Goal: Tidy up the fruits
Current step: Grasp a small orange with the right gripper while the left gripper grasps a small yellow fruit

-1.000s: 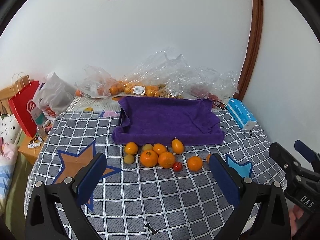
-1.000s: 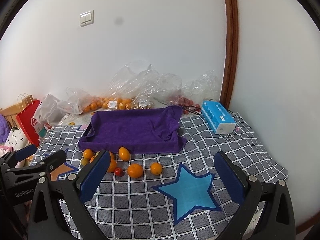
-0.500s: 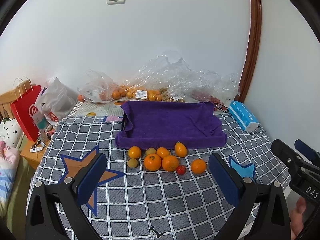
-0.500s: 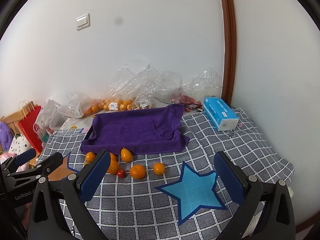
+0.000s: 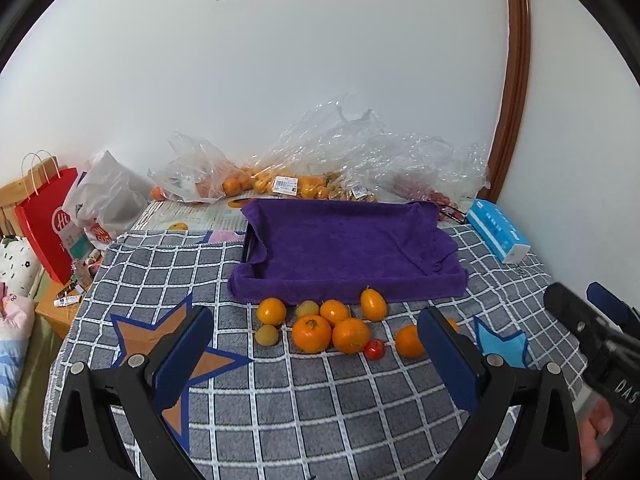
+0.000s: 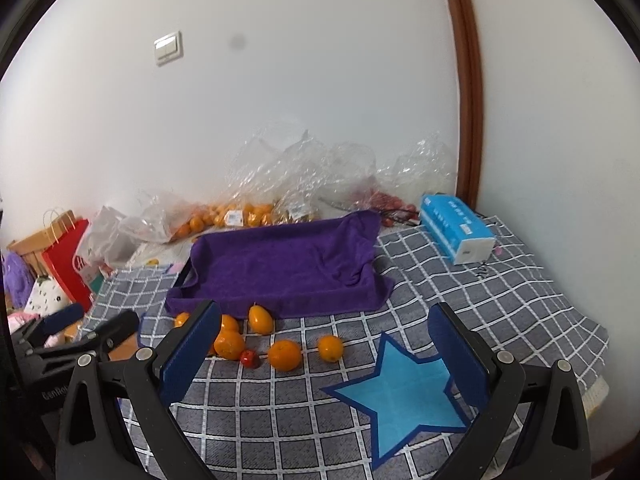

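Several oranges [image 5: 311,333] [image 6: 284,355], two small yellow-green fruits [image 5: 267,335] and a small red fruit [image 5: 375,349] [image 6: 249,358] lie in a loose cluster on the checked cloth, just in front of a tray draped in a purple towel [image 5: 344,244] [image 6: 280,268]. My left gripper [image 5: 316,364] is open and empty, held above the cloth in front of the fruit. My right gripper [image 6: 320,360] is open and empty, held to the right of the left one, above a blue star patch [image 6: 400,392].
Clear plastic bags with more oranges [image 5: 280,184] lie against the wall behind the tray. A blue tissue box [image 5: 498,234] [image 6: 456,226] sits at the right. A red paper bag [image 5: 48,220] and white bags stand off the left edge. An orange star patch [image 5: 160,340] lies left.
Both grippers have drawn back and risen slightly, so the fruit and tray sit a little lower and farther in view. Both stay open. Nothing on the cloth has moved.
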A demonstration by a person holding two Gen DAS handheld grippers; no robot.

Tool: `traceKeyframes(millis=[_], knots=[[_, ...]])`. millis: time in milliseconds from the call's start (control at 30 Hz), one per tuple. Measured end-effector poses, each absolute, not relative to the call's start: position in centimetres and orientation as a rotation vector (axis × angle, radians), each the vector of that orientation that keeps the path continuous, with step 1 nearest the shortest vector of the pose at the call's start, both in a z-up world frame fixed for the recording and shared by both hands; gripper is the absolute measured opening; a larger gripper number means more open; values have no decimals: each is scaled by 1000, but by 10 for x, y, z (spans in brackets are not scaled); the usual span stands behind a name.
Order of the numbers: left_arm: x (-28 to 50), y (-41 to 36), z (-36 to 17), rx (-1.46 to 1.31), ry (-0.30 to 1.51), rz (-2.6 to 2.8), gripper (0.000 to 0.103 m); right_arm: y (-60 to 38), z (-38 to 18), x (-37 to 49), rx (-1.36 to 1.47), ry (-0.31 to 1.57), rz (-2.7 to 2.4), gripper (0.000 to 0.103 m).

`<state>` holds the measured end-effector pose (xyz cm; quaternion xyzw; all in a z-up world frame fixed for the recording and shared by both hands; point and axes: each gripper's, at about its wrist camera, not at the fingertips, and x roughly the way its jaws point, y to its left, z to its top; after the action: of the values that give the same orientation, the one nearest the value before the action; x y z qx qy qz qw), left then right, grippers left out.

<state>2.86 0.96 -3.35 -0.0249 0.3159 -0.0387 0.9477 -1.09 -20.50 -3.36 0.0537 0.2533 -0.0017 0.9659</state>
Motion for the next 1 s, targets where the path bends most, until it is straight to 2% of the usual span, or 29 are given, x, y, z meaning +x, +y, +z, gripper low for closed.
traceKeyframes(millis=[233, 333, 533, 600, 700, 833, 933, 967, 1000], knots=[[57, 23, -55, -65, 683, -87, 102, -203, -61, 15, 71, 513, -19, 101], [70, 36, -69, -103, 711, -115, 102, -210, -76, 30, 112, 559, -5, 96], [86, 60, -94, -118, 750, -96, 95, -223, -113, 60, 141, 682, 11, 73], [93, 65, -103, -115, 781, -89, 84, -225, -126, 69, 155, 722, 22, 61], [99, 72, -115, -122, 821, -99, 73, -225, -142, 81, 193, 765, 71, 54], [101, 77, -125, -159, 841, -142, 68, -222, -157, 93, 215, 795, 114, 48], [103, 73, -128, -159, 848, -164, 68, -218, -168, 101, 185, 836, 104, 38], [104, 71, -129, -153, 849, -171, 65, -218, -171, 105, 175, 847, 99, 31], [105, 70, -129, -148, 851, -174, 63, -217, -174, 106, 169, 848, 100, 31]])
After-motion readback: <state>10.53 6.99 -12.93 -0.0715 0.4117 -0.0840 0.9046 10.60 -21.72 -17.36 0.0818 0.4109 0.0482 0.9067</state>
